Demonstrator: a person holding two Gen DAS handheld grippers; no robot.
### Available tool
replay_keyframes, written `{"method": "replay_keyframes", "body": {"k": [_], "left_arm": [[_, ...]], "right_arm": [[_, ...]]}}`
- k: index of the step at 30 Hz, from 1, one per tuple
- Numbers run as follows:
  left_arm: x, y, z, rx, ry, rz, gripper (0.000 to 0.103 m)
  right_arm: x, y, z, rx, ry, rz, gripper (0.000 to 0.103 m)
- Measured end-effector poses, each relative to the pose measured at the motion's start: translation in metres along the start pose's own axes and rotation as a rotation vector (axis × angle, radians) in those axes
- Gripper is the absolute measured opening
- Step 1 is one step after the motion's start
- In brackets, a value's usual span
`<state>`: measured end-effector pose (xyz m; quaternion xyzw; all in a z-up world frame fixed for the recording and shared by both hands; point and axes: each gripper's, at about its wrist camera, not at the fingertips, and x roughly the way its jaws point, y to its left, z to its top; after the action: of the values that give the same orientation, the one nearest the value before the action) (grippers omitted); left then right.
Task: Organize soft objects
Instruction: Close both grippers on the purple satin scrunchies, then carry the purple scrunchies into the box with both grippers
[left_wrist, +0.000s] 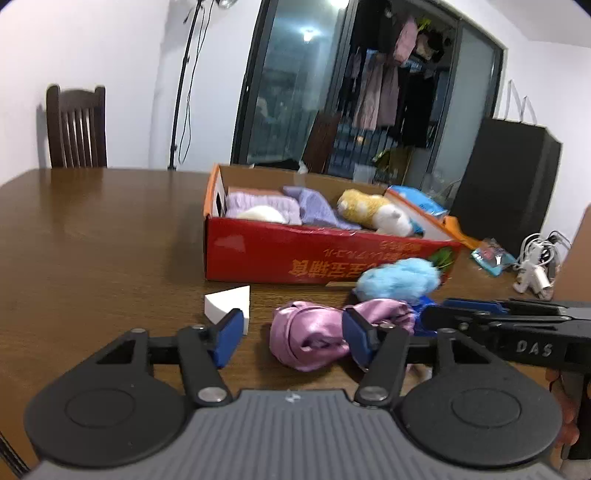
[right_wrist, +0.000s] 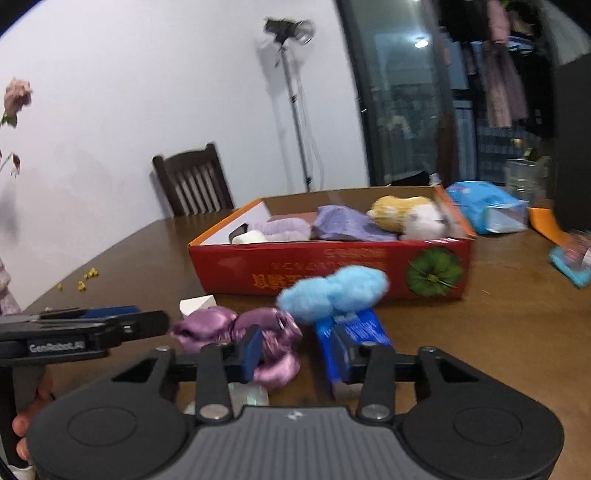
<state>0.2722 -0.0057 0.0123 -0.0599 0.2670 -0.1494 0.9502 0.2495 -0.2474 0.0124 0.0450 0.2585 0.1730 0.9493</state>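
Hand-held grippers are hovering half-open over the table (left_wrist: 92, 236): the left hand-held gripper (left_wrist: 291, 341) straddling a purple satin cloth (left_wrist: 310, 339), the right hand-held gripper (right_wrist: 295, 354) between cloth and blue packet (right_wrist: 354, 332), gripping nothing.

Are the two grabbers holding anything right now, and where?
Nothing is clearly held. The left gripper straddles the shiny purple satin cloth, the right gripper sits between that cloth and a blue packet, pads not visibly pressing.
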Motion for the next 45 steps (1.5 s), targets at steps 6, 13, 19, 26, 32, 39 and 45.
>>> {"method": "replay_keyframes", "body": {"k": [6, 13, 19, 26, 32, 39, 45], "left_arm": [[0.025, 0.009, -0.012, -0.028, 0.027, -0.091, 0.028], [0.028, 0.008, -0.012, -0.036, 0.056, -0.099, 0.029], [0.028, 0.005, -0.013, -0.026, 0.059, -0.096, 0.025], [0.021, 0.005, -0.011, -0.029, 0.020, -0.103, 0.014], [-0.022, -0.010, 0.004, -0.023, -0.059, -0.097, 0.013], [-0.087, -0.049, 0.007, 0.024, -0.164, -0.137, 0.013], [-0.117, -0.074, -0.008, 0.048, -0.186, -0.185, 0.013]], "right_arm": [[0.046, 0.004, -0.003, -0.038, 0.104, 0.036, 0.024], [0.052, -0.002, -0.009, -0.037, 0.112, 0.061, 0.022], [0.054, -0.001, -0.008, -0.042, 0.115, 0.075, 0.012], [0.050, 0.003, -0.008, -0.072, 0.080, 0.066, 0.009], [0.008, 0.018, 0.008, -0.134, -0.033, 0.068, 0.008], [-0.071, 0.025, 0.014, -0.143, -0.170, 0.064, 0.008], [-0.122, 0.023, -0.007, -0.112, -0.228, 0.052, 0.008]]}}
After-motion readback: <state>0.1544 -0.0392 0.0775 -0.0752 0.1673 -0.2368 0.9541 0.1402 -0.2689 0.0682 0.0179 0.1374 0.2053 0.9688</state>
